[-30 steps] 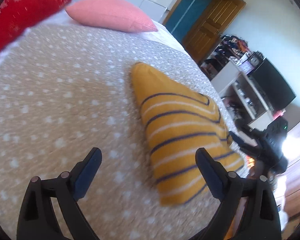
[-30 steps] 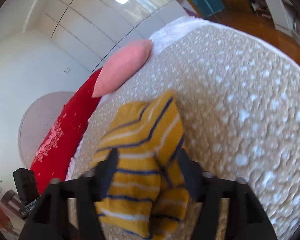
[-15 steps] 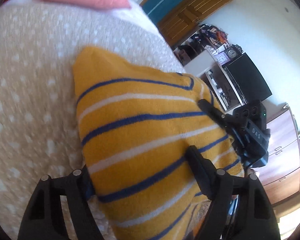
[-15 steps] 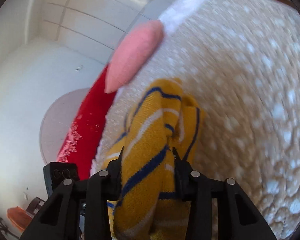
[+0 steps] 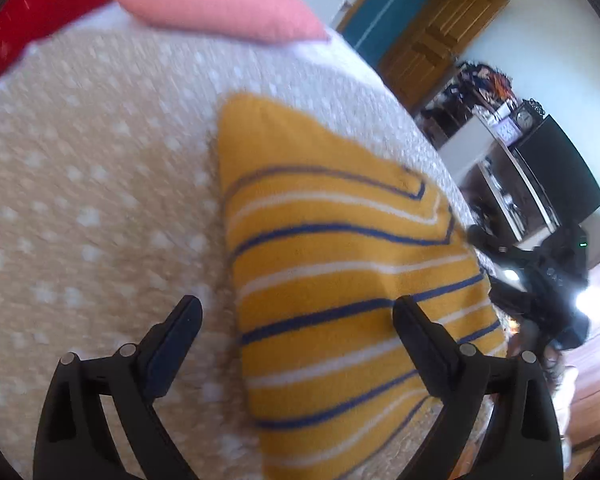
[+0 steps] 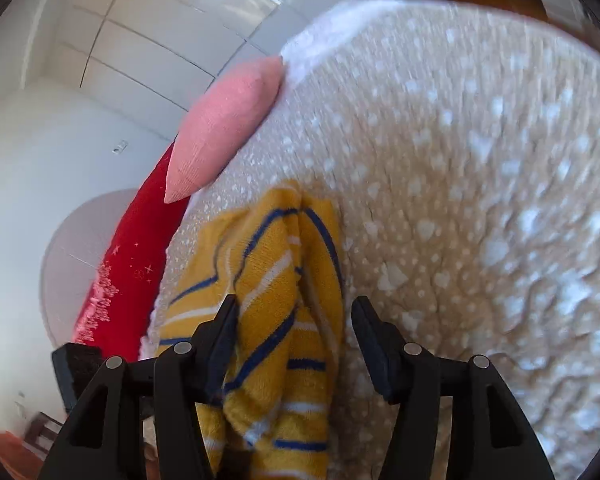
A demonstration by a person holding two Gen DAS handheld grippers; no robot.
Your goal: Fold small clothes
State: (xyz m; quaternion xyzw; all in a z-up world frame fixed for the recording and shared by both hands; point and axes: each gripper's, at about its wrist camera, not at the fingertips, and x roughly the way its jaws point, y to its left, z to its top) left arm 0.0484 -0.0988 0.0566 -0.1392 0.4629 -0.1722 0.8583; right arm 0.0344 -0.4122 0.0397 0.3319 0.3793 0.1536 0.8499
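Having clamped the yellow striped garment half a second ago, left tongs and right tongs now gape released.

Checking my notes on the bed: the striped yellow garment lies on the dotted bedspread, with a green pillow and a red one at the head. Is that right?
Not quite: the pillow beside the red pillow is pink, not green, as the left wrist view shows. The striped yellow garment does lie on the dotted bedspread.

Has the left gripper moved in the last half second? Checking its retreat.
Yes. The left gripper backed away from the pink pillow, off the yellow striped knitted garment.
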